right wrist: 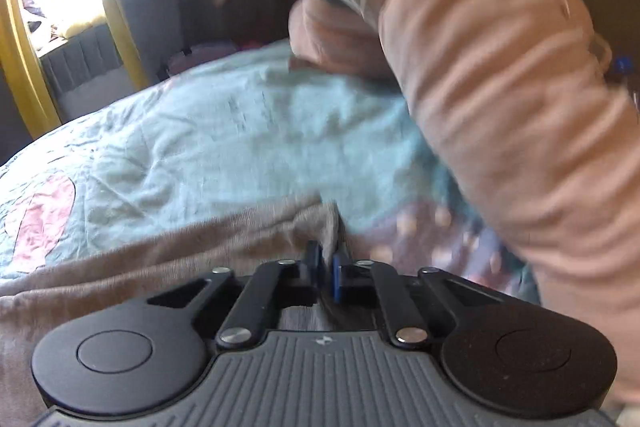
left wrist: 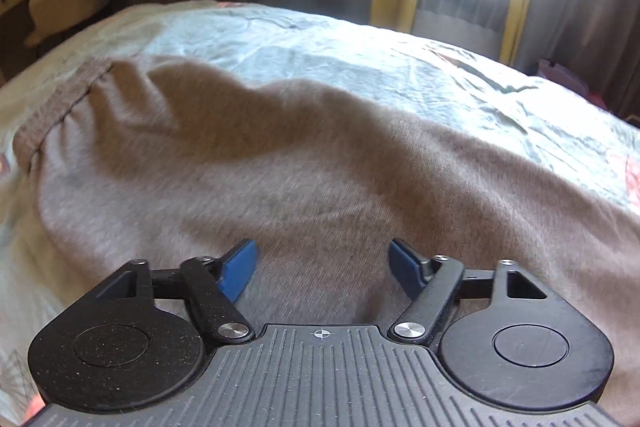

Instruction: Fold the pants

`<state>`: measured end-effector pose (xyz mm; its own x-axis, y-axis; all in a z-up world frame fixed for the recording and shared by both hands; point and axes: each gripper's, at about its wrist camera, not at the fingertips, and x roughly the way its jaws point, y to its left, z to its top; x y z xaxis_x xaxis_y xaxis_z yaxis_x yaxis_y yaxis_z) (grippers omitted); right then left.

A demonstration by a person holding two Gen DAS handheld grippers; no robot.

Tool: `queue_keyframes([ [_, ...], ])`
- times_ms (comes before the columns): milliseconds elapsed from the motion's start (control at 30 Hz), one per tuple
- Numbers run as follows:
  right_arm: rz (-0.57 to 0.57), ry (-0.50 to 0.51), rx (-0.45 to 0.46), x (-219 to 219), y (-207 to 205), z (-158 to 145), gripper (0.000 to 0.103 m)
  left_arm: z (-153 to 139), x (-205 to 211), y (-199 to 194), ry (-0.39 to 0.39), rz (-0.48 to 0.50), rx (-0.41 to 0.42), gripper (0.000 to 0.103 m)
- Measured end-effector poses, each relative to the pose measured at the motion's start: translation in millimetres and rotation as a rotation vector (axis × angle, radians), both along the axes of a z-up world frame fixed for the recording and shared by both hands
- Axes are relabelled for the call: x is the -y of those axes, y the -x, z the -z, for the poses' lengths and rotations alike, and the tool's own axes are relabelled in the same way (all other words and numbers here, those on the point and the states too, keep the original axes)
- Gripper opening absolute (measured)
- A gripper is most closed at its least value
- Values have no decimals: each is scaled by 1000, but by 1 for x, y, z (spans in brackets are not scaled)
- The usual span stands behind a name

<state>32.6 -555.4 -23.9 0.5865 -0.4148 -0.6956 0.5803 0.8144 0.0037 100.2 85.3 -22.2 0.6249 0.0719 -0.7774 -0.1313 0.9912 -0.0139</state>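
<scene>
No readable text, views partly blurred

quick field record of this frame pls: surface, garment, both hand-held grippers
surface: bed with light blue sheet
garment: grey-brown pants spread on the sheet, waistband at the far left in the left wrist view
left hand-held gripper: open over the pants, nothing between the pads
right hand-held gripper: shut on a pinch of pants fabric
other: pink sleeve in the right wrist view
</scene>
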Motion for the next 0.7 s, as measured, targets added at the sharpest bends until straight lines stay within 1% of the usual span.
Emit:
queue_keyframes([
  [33, 12, 43, 33, 0, 2, -6, 3, -1, 4, -1, -30, 0, 9, 62],
  [67, 45, 82, 71, 3, 4, -11, 2, -2, 15, -4, -66, -6, 19, 59],
  [100, 97, 127, 122, 8, 8, -16, 2, 0, 14, -9, -94, -21, 17, 60],
  [133, 156, 137, 116, 16, 9, -17, 4, 1, 16, -12, -121, -44, 3, 58],
  [167, 201, 98, 81, 27, 11, -19, 7, 1, 15, -15, -132, -68, -8, 54],
  [200, 214, 36, 92, 32, 21, -22, 7, 1, 18, -17, -116, -85, -5, 51],
  [233, 205, -24, 145, 32, 37, -26, 7, -5, 18, -15, -76, -84, 7, 52],
  [267, 187, -65, 186, 26, 55, -29, 9, -10, 16, -8, -32, -63, 24, 54],
  [300, 171, -92, 209, 16, 75, -31, 10, -13, 17, -2, 2, -29, 32, 58],
  [367, 107, -150, 237, -7, 112, -27, 10, -16, 26, 8, 30, 55, 36, 63],
  [433, 34, -259, 245, -24, 140, -11, 11, -11, 41, 16, 49, 152, 30, 64],
  [467, 4, -340, 240, -26, 149, 1, 20, -8, 45, 17, 56, 175, 14, 67],
  [500, -1, -387, 200, -28, 155, 17, 29, -1, 51, 16, 34, 180, -11, 68],
  [533, 52, -355, 147, -30, 161, 27, 27, 6, 54, 13, -23, 159, -39, 66],
  [567, 110, -321, 153, -29, 170, 30, 10, 11, 54, 9, -104, 108, -64, 61],
  [600, 175, -308, 180, -28, 180, 26, 9, 10, 52, 8, -158, 60, -68, 60],
  [633, 224, -311, 208, -26, 186, 21, 10, 5, 47, 10, -167, 25, -59, 60],
  [667, 274, -304, 228, -24, 193, 14, 19, -1, 42, 12, -159, 4, -53, 59],
  [700, 317, -279, 228, -21, 197, 8, 49, -8, 35, 17, -134, -7, -41, 60],
])
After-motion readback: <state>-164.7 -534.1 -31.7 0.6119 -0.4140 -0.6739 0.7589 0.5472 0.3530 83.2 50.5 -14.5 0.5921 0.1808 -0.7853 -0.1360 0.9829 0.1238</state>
